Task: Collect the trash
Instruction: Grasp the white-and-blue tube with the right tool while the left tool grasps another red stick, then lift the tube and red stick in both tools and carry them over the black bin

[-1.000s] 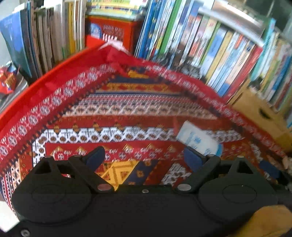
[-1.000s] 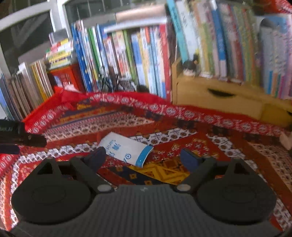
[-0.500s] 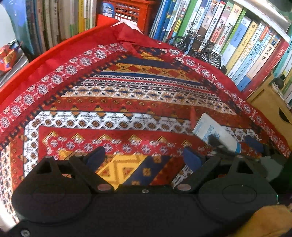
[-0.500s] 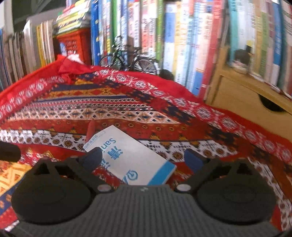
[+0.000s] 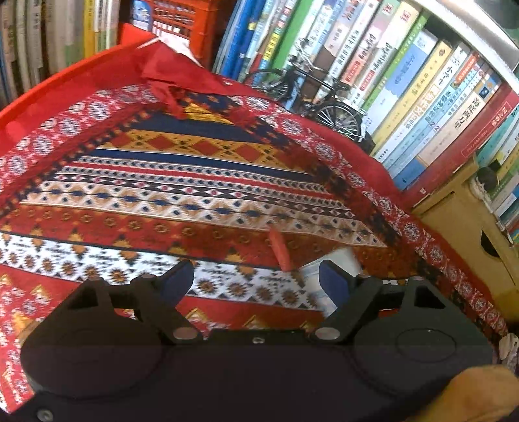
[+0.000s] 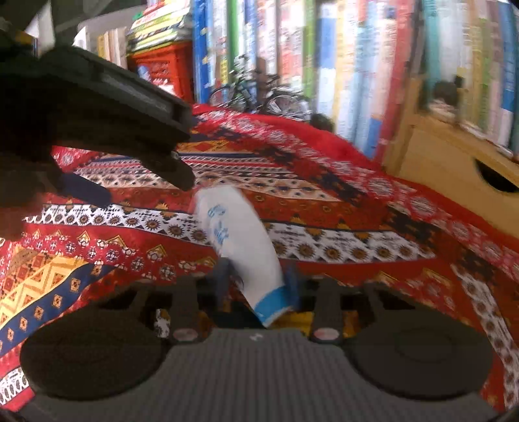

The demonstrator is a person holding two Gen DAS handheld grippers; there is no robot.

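A white wrapper with blue print and a blue end [image 6: 240, 240] is pinched between the fingers of my right gripper [image 6: 258, 279], which is shut on its blue end and holds it tilted above the patterned cloth [image 6: 324, 207]. In the left wrist view the same wrapper [image 5: 337, 259] shows partly behind the right fingertip of my left gripper [image 5: 256, 279], which stands open with nothing between its fingers. A small red strip [image 5: 280, 250] lies on the cloth just ahead of it. The left gripper's black body [image 6: 97, 107] fills the upper left of the right wrist view.
Rows of upright books [image 5: 421, 91] line the back. A model bicycle [image 5: 318, 94] stands at the cloth's far edge, a red crate [image 5: 181, 22] behind the far corner, and a wooden drawer box [image 5: 467, 233] to the right.
My right gripper closed on the wrapper's blue end and lifted it off the cloth. My left gripper moved forward and right, close beside the right one, still open.
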